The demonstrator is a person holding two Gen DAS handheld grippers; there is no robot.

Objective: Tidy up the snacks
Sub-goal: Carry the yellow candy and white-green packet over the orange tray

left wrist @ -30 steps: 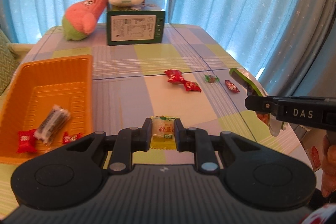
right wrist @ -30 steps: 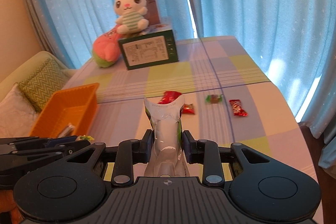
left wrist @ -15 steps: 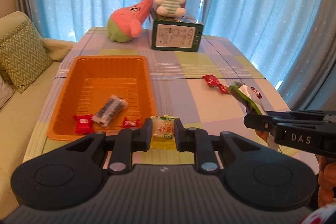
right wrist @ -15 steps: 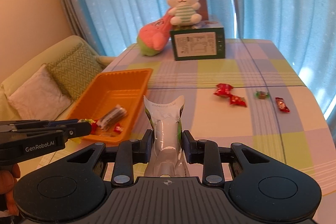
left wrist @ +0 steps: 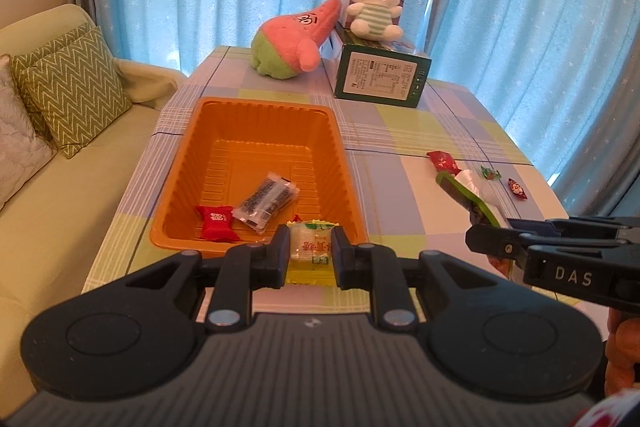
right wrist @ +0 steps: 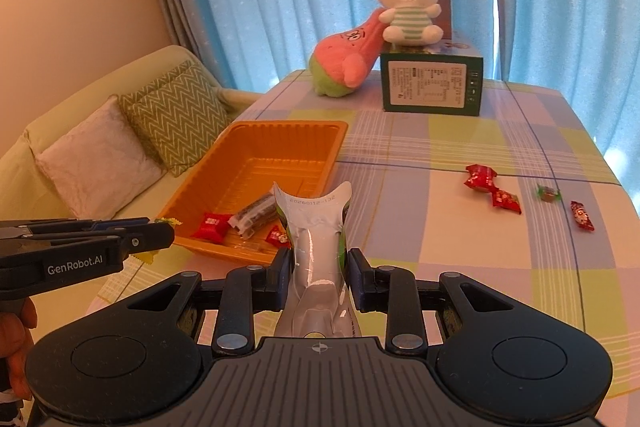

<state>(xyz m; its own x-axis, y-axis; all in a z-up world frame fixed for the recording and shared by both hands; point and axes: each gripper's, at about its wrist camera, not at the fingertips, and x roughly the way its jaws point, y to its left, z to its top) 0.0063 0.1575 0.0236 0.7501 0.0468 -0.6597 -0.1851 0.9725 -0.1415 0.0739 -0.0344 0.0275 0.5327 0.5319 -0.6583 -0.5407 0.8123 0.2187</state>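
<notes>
My left gripper (left wrist: 311,247) is shut on a small yellow-green snack packet (left wrist: 311,247), just at the near rim of the orange tray (left wrist: 262,105). Inside the tray lie a red candy (left wrist: 215,223) and a dark wrapped bar (left wrist: 266,201); another red candy is mostly hidden behind the packet. My right gripper (right wrist: 318,259) is shut on a silver-and-green pouch (right wrist: 314,223) that stands up between its jaws, to the right of the tray's near corner (right wrist: 240,255). Several loose candies (right wrist: 480,177) lie on the table to the right.
A green box (right wrist: 432,85) with a white bunny plush (right wrist: 406,7) on top stands at the table's far end, a pink plush (right wrist: 344,57) beside it. A sofa with cushions (right wrist: 176,115) runs along the left. Blue curtains hang behind. The table edge (right wrist: 624,203) is at the right.
Both grippers have swung left with their snacks still held. The orange tray has come from the left side toward the middle of both views, and the loose candies have shifted right.
</notes>
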